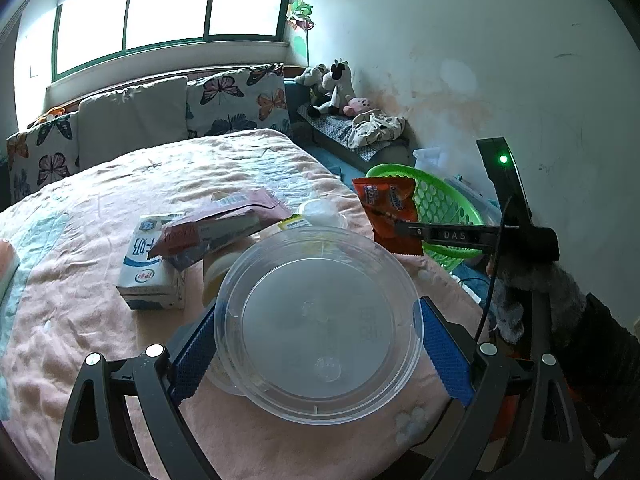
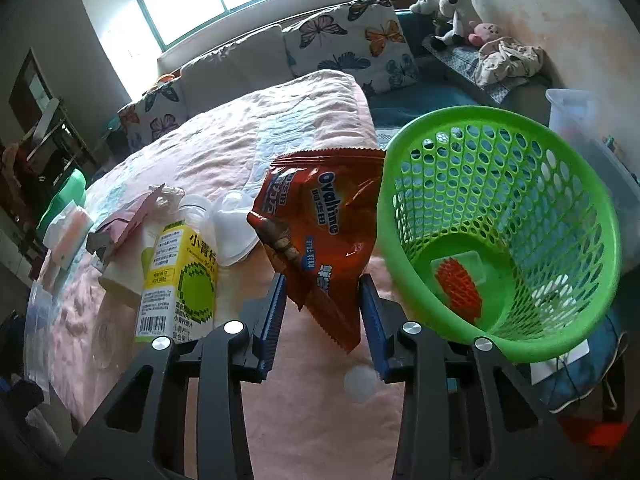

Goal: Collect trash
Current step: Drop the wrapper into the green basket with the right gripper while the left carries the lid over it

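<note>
Much trash (image 1: 208,236) on pink bedspread (image 1: 100,200)

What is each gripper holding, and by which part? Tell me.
The left gripper clamps the clear plastic container across its opposite sides. The right gripper pinches the orange Ovaline snack bag near its lower serrated end.

Both grippers, left gripper (image 1: 318,344) and right gripper (image 2: 322,320), clamp loads.

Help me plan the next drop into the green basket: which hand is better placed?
Right. Its gripper holds the orange snack bag lifted just beside the green basket. The left gripper holds the clear round container over the bed, farther from the basket.
</note>
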`<state>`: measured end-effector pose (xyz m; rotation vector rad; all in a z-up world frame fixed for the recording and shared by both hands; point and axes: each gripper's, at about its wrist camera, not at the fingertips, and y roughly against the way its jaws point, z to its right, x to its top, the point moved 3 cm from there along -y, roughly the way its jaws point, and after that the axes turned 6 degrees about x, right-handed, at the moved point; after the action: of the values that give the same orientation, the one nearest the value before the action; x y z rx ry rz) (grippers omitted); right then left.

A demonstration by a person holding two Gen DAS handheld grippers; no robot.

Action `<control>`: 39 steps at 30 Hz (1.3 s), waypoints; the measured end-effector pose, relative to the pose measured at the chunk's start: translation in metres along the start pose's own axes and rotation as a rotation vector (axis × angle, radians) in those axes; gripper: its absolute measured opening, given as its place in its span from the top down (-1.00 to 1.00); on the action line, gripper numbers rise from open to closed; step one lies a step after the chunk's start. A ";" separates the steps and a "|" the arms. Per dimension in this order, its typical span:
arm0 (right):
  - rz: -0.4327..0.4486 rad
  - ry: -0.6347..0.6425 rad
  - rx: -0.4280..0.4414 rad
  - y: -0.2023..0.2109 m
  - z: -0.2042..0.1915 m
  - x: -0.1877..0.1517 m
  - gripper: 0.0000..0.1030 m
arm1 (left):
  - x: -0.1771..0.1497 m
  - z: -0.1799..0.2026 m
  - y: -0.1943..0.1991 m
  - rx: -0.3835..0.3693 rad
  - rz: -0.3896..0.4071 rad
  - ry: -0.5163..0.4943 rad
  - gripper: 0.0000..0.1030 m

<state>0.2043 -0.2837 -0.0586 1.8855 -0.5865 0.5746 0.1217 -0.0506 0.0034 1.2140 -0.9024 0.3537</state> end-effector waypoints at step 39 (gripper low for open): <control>-0.027 -0.032 -0.181 -0.052 0.000 0.003 -0.01 | -0.007 -0.021 0.000 -0.020 -0.010 0.051 -0.74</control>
<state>0.2391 -0.2658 -0.0924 1.7316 -0.6119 0.4590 0.1258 -0.0302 -0.0030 1.1860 -0.8534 0.3658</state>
